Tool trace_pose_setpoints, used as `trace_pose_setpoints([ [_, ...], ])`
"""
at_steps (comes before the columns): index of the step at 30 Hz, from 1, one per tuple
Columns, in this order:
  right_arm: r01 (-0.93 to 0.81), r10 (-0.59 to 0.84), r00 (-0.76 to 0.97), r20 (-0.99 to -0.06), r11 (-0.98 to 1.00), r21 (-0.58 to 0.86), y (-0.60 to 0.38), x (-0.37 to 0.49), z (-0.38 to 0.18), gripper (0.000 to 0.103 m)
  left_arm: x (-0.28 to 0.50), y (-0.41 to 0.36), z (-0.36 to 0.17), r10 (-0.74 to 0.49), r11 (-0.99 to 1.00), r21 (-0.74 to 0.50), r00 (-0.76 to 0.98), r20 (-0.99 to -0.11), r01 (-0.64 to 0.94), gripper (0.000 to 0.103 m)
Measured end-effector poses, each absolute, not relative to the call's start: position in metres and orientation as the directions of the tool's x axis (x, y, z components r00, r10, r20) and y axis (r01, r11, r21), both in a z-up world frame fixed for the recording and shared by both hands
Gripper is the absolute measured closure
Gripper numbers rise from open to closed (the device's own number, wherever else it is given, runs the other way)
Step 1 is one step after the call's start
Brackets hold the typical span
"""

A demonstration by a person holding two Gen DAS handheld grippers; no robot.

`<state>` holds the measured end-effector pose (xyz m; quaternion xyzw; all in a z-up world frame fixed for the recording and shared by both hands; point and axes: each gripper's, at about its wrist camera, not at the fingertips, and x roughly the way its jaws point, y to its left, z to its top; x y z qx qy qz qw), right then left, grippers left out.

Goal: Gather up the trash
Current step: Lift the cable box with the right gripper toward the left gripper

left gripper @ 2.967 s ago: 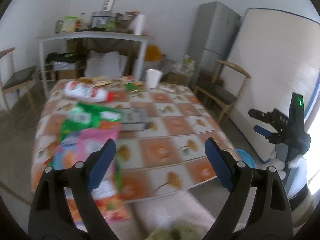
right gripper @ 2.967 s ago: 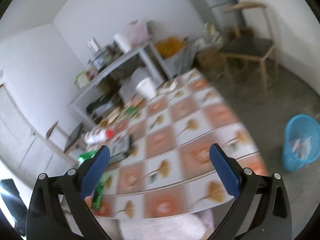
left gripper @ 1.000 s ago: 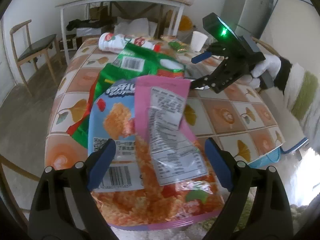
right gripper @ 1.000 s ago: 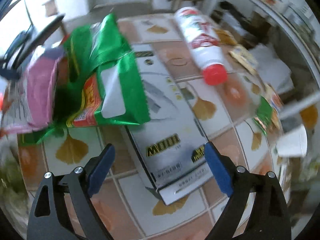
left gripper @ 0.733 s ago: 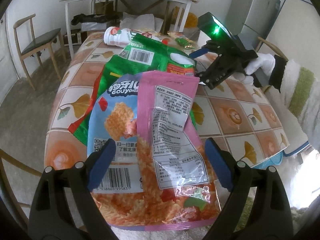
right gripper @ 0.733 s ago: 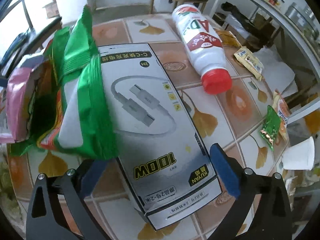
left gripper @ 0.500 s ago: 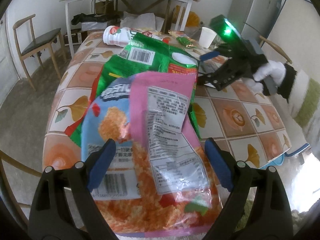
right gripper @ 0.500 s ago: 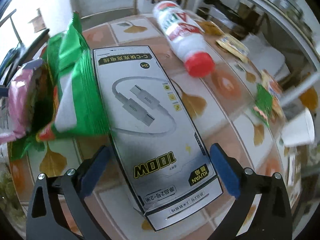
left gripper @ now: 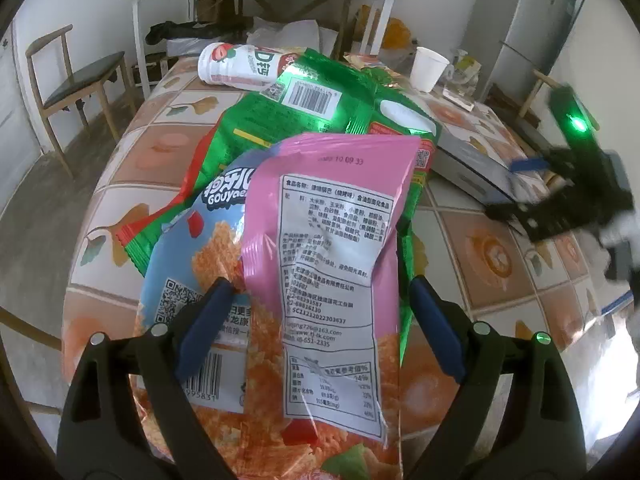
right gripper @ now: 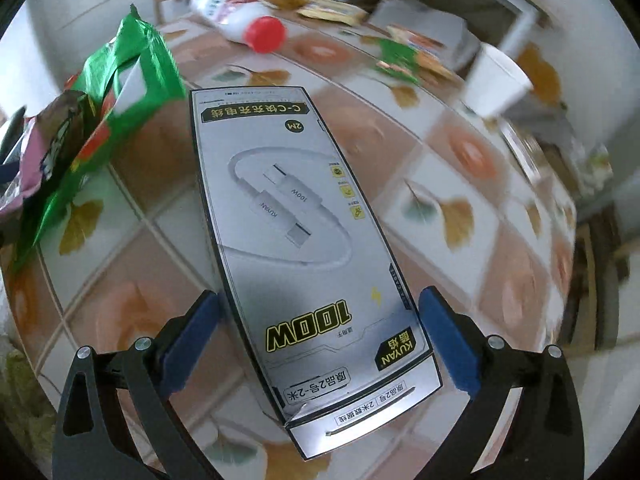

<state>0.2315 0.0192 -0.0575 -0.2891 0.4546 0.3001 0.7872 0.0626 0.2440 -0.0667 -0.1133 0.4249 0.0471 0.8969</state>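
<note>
Your left gripper (left gripper: 316, 316) hangs released over the pink snack bag (left gripper: 332, 240), which lies at twelve o'clock atop the blue bag (left gripper: 188, 272) and green bag (left gripper: 320, 116). Your right gripper (right gripper: 320, 340) is spread wide, astride the cable box (right gripper: 296, 220) without pressing it; the bottle (right gripper: 236, 12) lies at eleven o'clock.

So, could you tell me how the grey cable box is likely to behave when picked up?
The cable box looks like flat, crisp-edged cardboard, so probably stiff and light. Its glossy face may be slippery. Lying flat on the table, it seems unlikely to roll.
</note>
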Motion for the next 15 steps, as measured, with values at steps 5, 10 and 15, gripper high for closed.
trace_pose_setpoints([
  [5, -0.644, 0.171, 0.42, -0.891, 0.748, -0.161, -0.003, 0.225, -0.059, 0.006, 0.078, 0.245, -0.066, -0.011, 0.963, -0.178, 0.628, -0.778, -0.204, 0.017],
  [10, -0.568, 0.172, 0.41, -0.896, 0.816, -0.104, -0.02, 0.217, -0.057, 0.006, 0.097, 0.248, -0.067, -0.005, 0.95, -0.199, 0.624, -0.781, -0.242, 0.017],
  [15, -0.524, 0.196, 0.396, -0.897, 0.851, -0.045, -0.028, 0.209, -0.056, 0.006, 0.122, 0.252, -0.064, 0.041, 0.936, -0.195, 0.643, -0.765, -0.292, 0.017],
])
